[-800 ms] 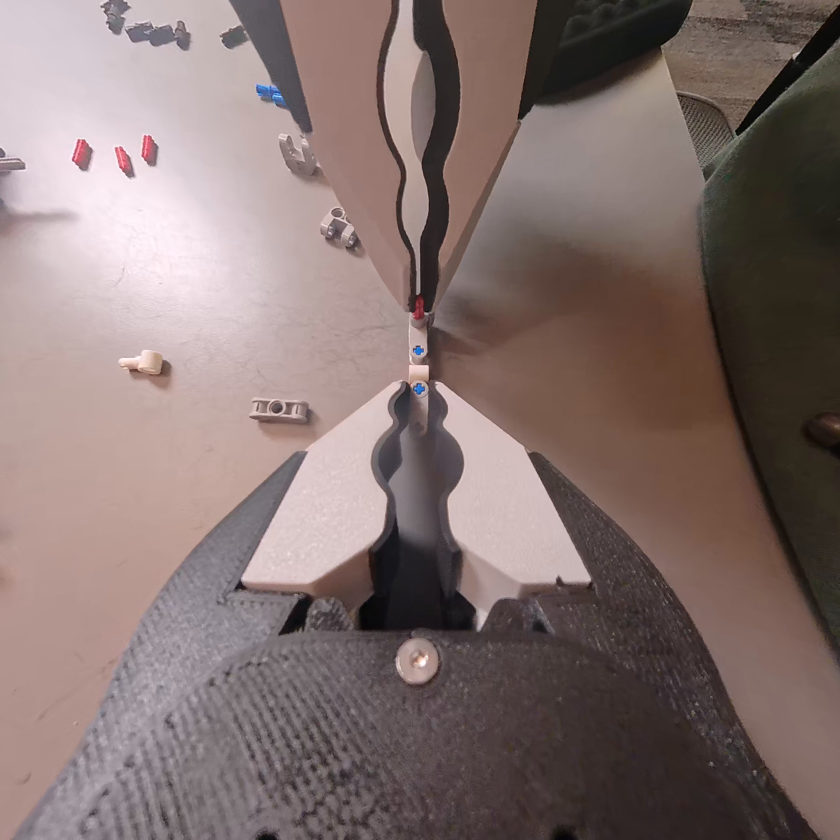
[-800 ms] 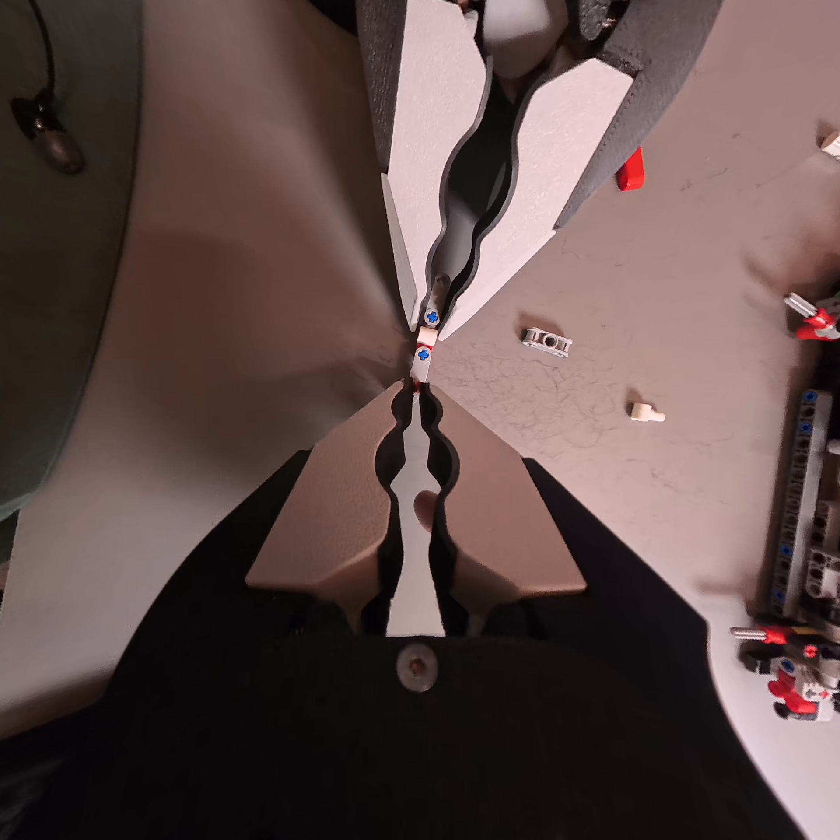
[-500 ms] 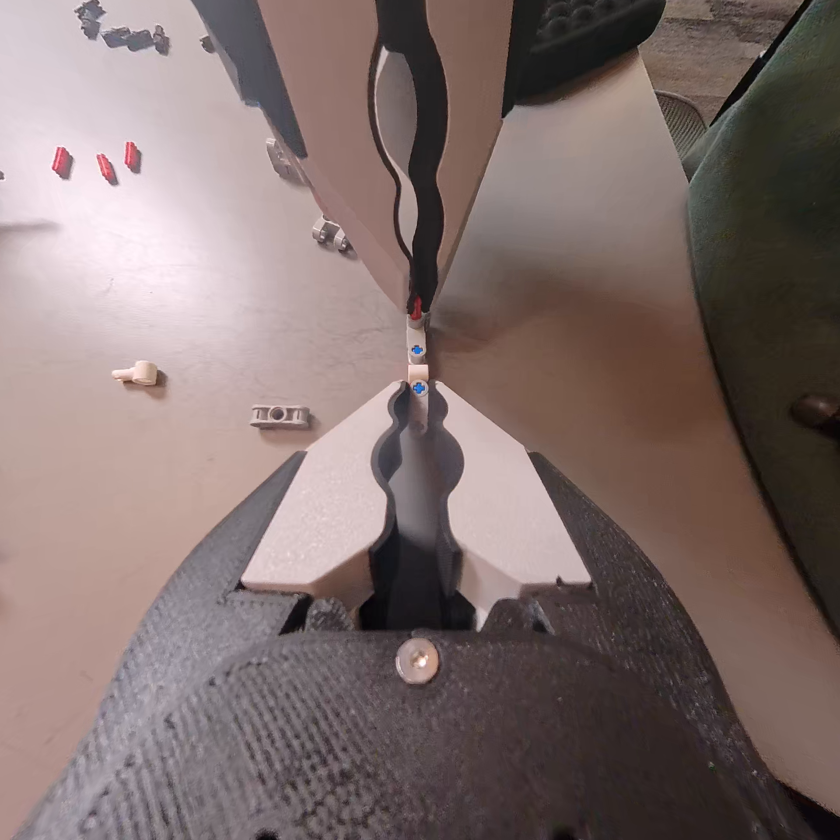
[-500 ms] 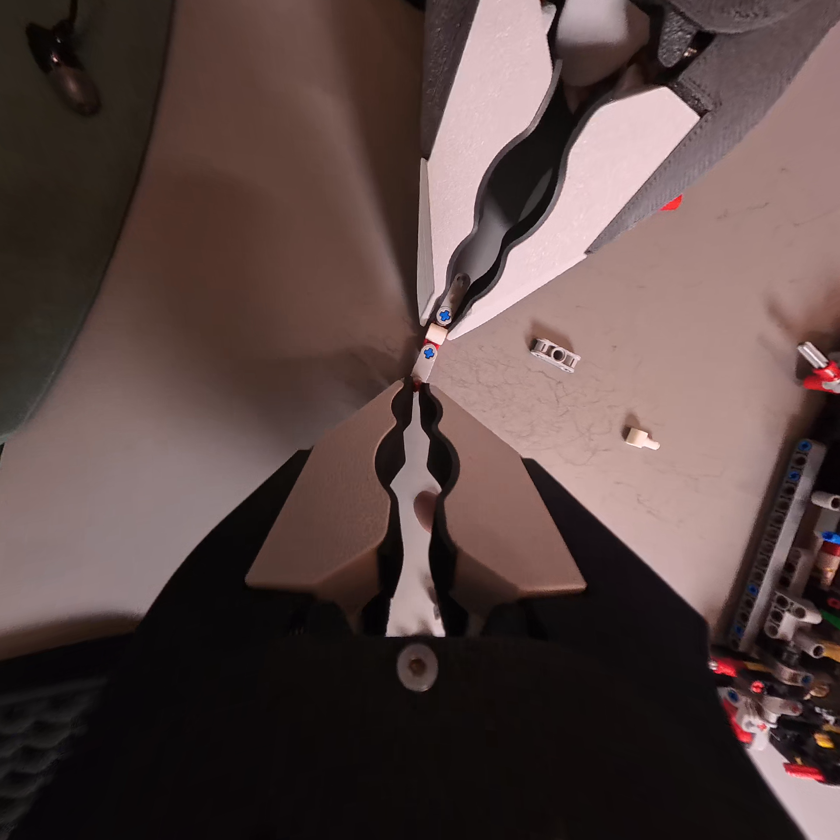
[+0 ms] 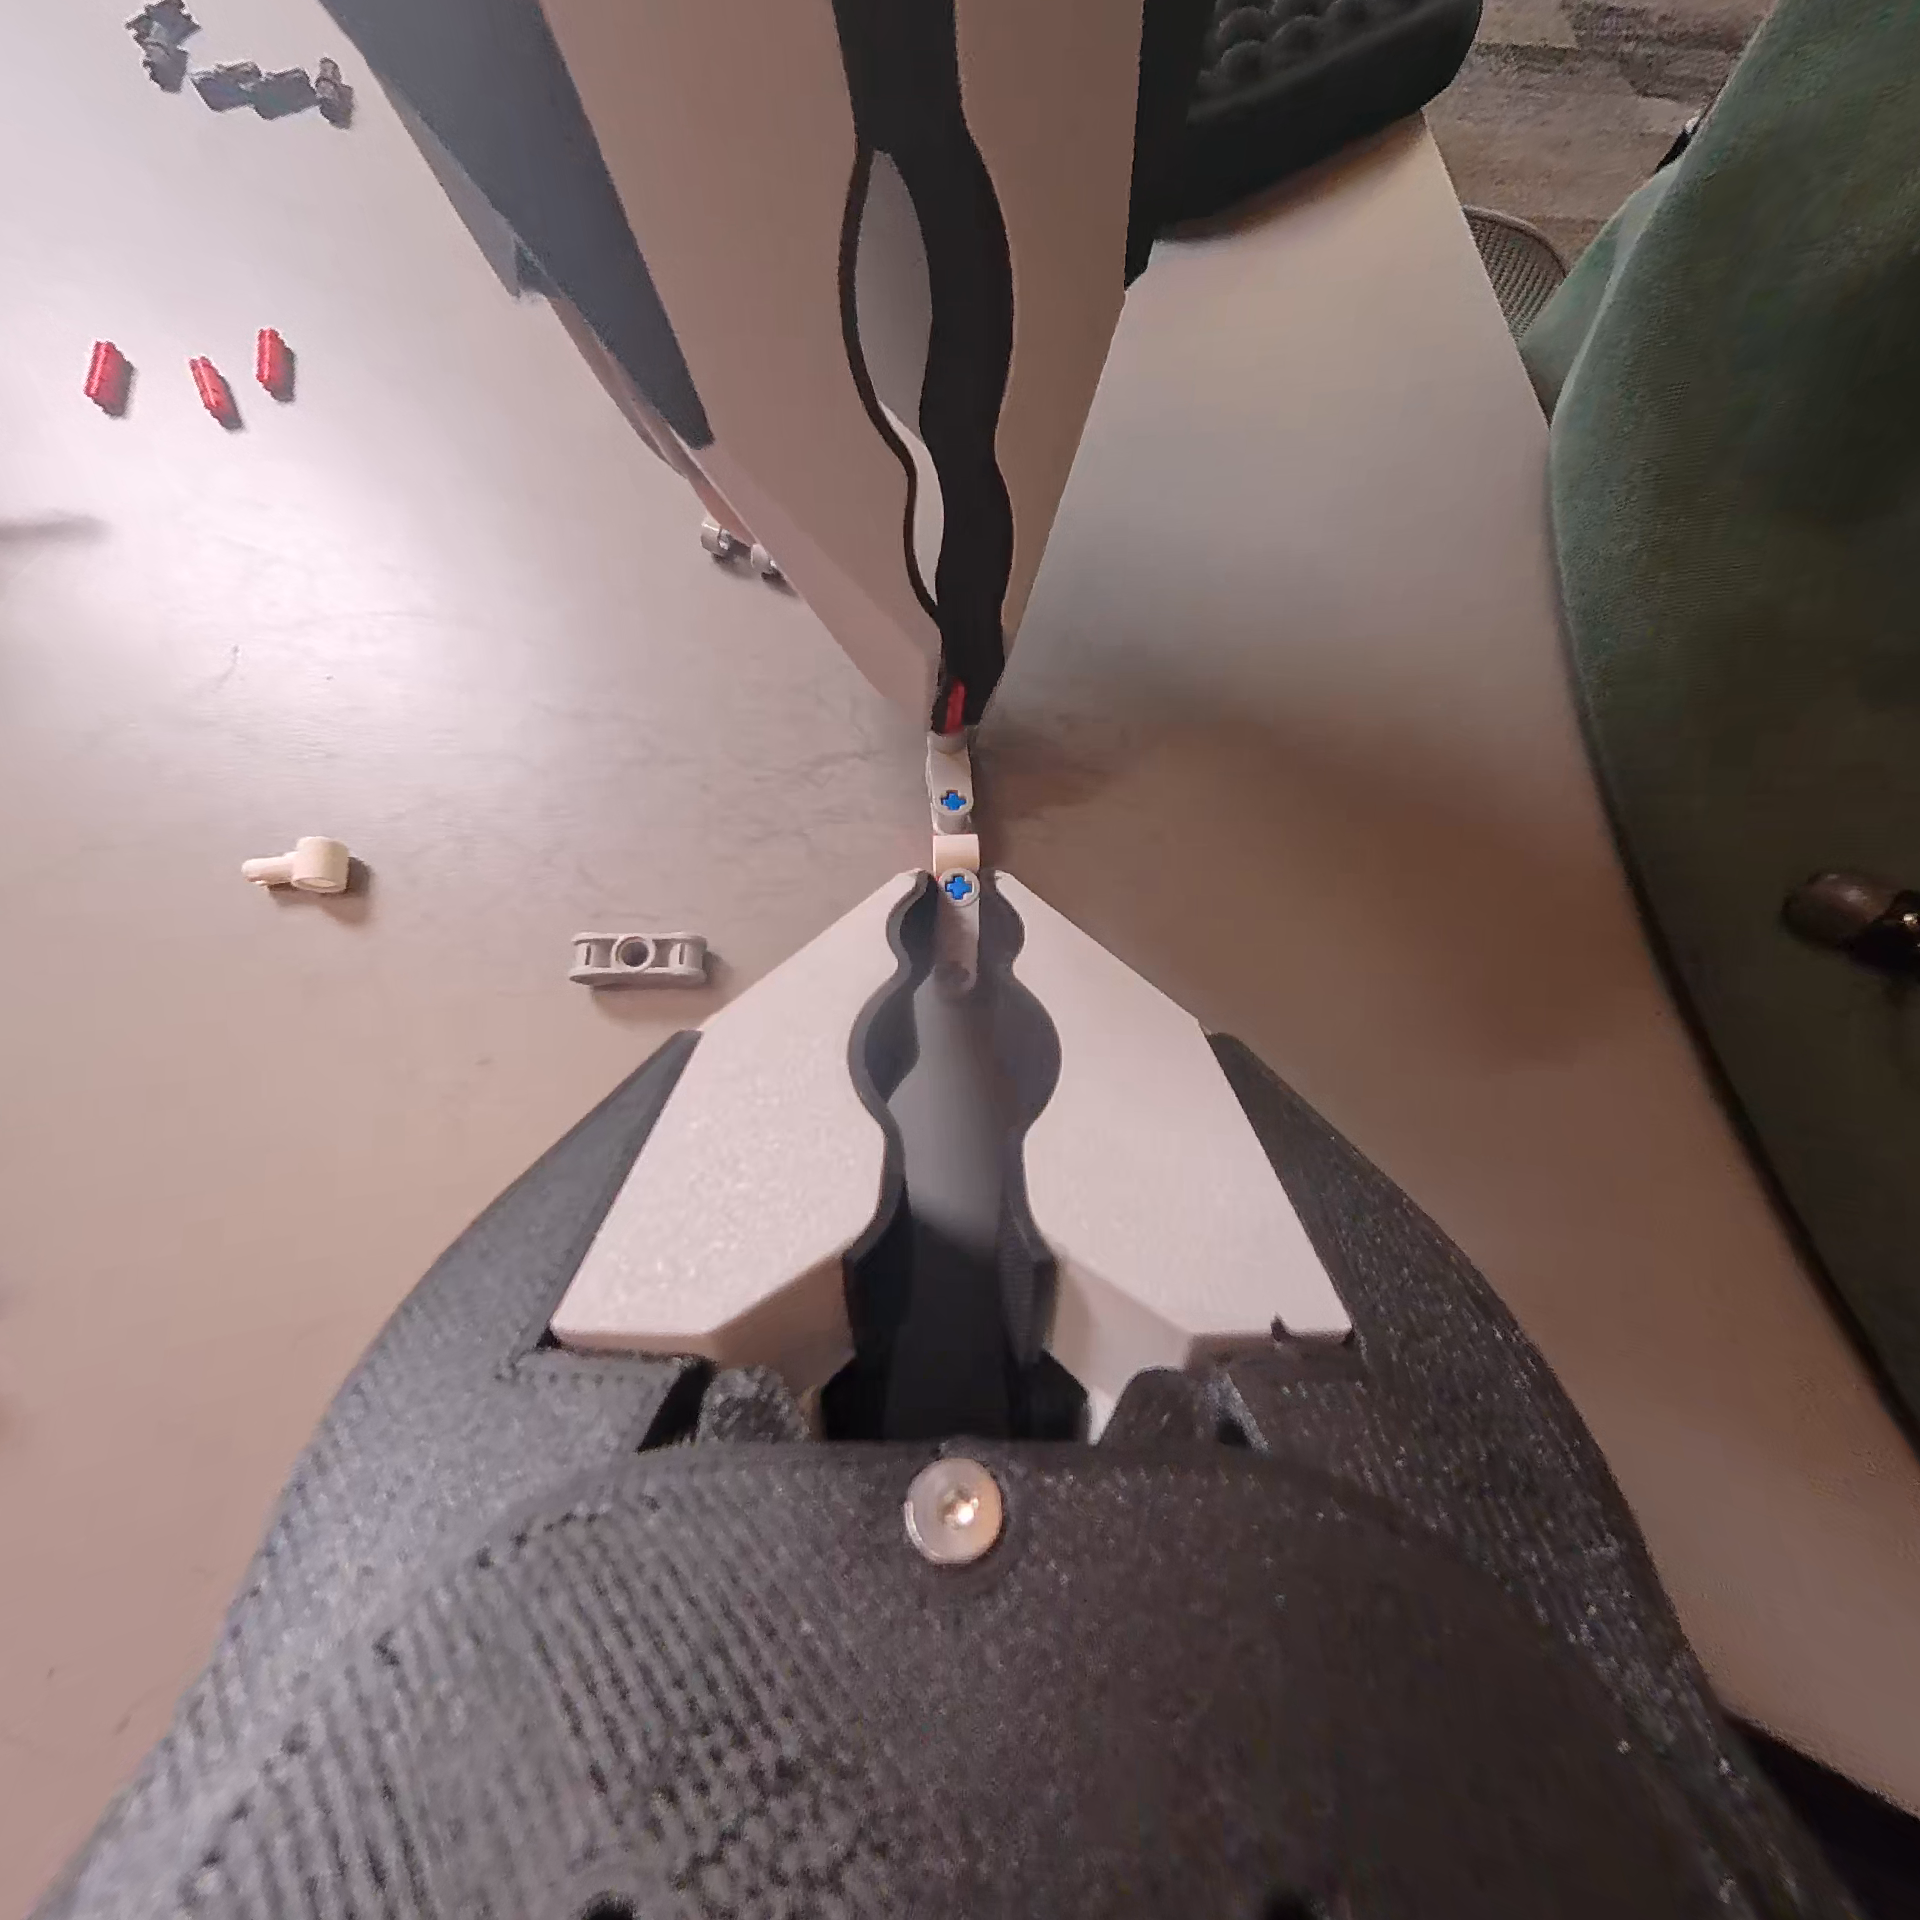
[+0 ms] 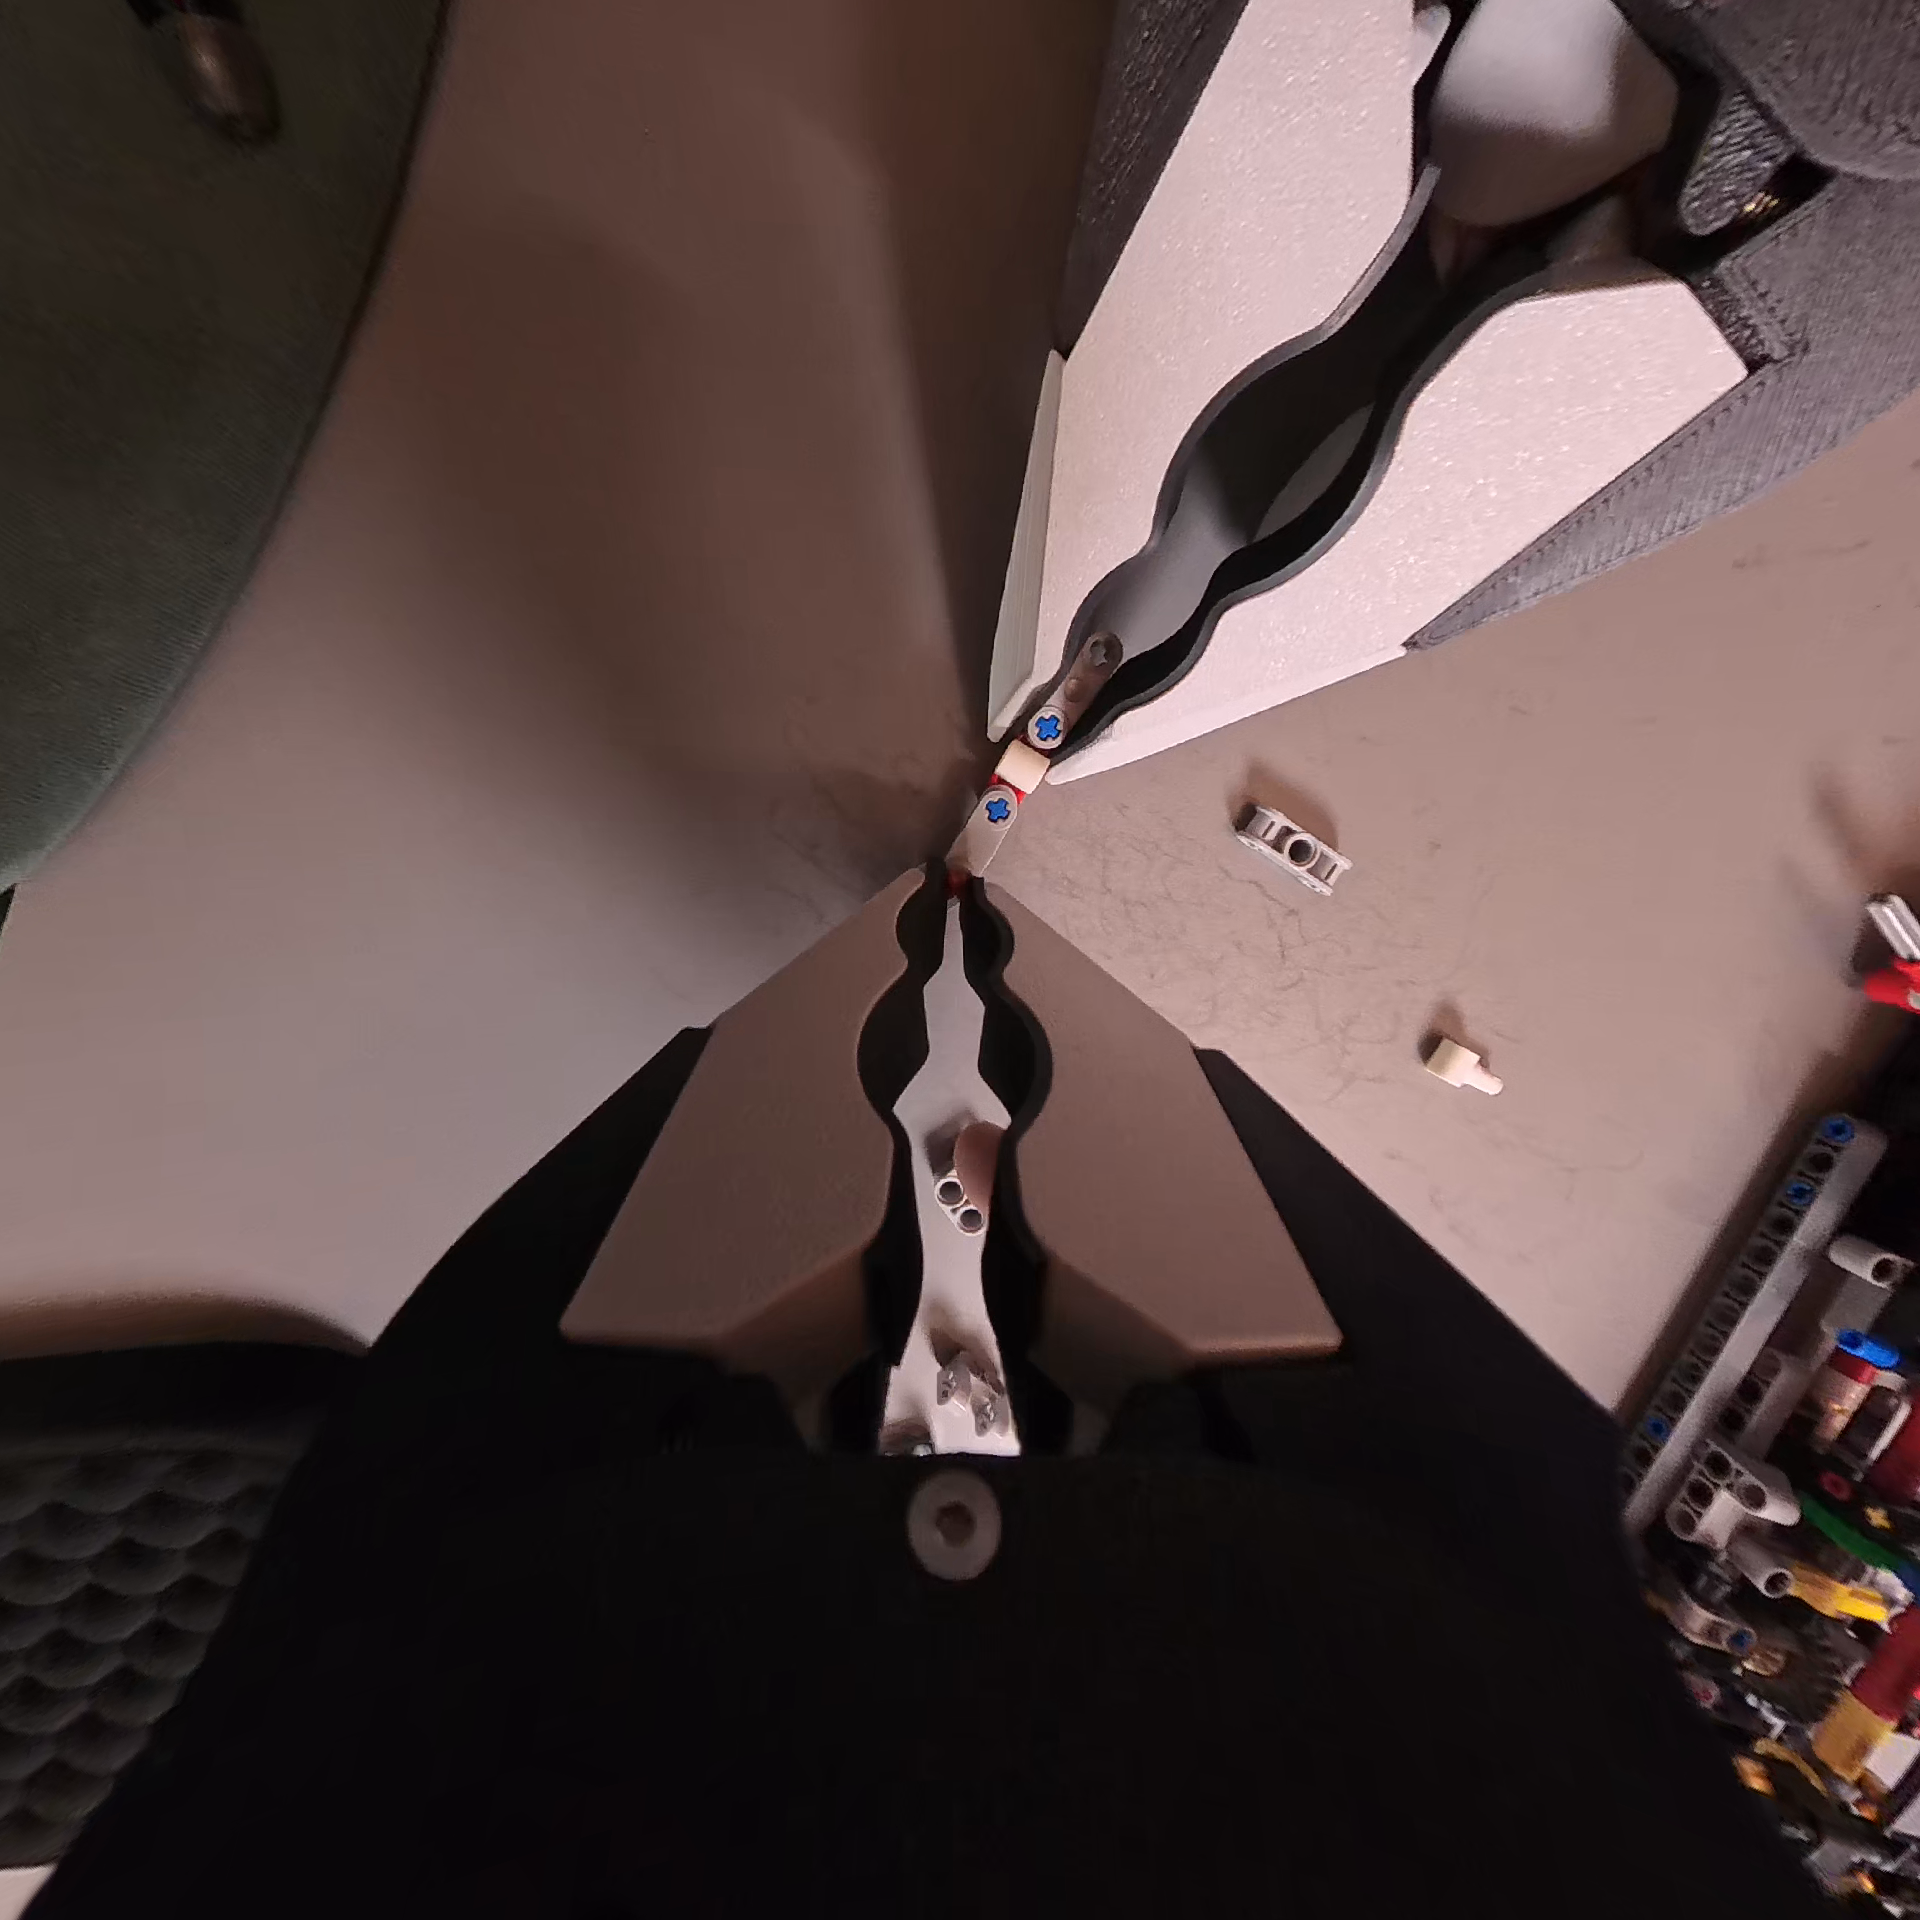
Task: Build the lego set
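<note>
The two claws meet tip to tip over the pale bench [image 5: 436,644], with one small Lego assembly [image 5: 954,831] strung between them. The left claw [image 5: 958,883] is clenched on the near end of that assembly, a light grey link with a blue cross-shaped pin showing right at its fingertips. A cream bush sits between that link and a second grey link, which also carries a blue cross pin. At the far end, a red piece [image 5: 954,707] disappears into the right claw [image 5: 961,698], which comes in from twelve o'clock and is pinched tight on it.

From the right wrist view, the same assembly [image 6: 1013,784] runs toward one o'clock, from the right claw [image 6: 956,883] up into the left claw [image 6: 1060,727].

On the bench at about nine o'clock from the joined tips lie a cream peg piece [image 5: 301,864] and a flat grey connector [image 5: 637,956]. Three red pins [image 5: 197,379] lie in a row toward ten o'clock, and dark pieces [image 5: 249,78] are scattered at eleven. A partly built model with a long grey beam [image 6: 1756,1299] lies along the bench's edge at four o'clock in the right wrist view.
</note>
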A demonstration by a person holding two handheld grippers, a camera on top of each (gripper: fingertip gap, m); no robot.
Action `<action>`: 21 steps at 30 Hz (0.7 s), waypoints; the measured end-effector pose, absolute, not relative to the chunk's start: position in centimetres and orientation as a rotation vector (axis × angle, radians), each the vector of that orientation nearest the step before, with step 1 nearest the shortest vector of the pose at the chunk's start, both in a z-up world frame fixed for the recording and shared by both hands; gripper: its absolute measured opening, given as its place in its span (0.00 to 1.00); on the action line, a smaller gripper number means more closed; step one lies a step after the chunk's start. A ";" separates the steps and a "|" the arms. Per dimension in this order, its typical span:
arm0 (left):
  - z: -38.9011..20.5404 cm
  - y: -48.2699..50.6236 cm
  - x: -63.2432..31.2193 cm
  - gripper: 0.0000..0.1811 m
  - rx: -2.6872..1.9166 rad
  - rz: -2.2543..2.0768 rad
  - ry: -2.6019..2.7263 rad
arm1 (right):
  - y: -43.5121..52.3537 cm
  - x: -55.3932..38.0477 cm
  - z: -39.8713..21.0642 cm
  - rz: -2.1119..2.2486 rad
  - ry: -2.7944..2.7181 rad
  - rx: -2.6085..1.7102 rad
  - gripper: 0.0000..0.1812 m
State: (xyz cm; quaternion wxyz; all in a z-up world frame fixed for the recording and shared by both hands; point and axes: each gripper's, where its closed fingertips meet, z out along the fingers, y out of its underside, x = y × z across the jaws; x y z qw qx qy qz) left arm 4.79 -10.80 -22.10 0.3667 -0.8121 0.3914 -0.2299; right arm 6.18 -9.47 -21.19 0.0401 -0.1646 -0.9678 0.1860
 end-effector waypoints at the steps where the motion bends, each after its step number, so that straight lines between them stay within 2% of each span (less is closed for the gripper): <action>1: -22.1 -10.8 4.8 0.04 -2.088 -0.594 1.004 | -9.5 6.2 -21.2 0.566 -2.965 -0.509 0.01; 5: -22.1 -10.8 4.8 0.03 -2.097 -0.600 1.001 | -9.4 5.9 -20.8 0.588 -2.914 -0.572 0.02; 8: -22.2 -10.9 4.8 0.03 -2.097 -0.595 1.000 | -9.2 5.9 -20.2 0.646 -2.866 -0.658 0.14; 11: -22.1 -10.8 4.6 0.03 -2.103 -0.591 0.982 | -9.0 6.1 -19.4 0.690 -2.773 -0.725 0.18; 16: -22.2 -10.7 4.4 0.03 -2.101 -0.555 0.983 | -8.6 6.3 -20.5 0.705 -2.587 -0.888 0.17; 21: -22.0 -10.6 4.1 0.13 -2.094 -0.534 0.956 | -8.8 5.7 -22.2 0.766 -2.507 -0.962 0.14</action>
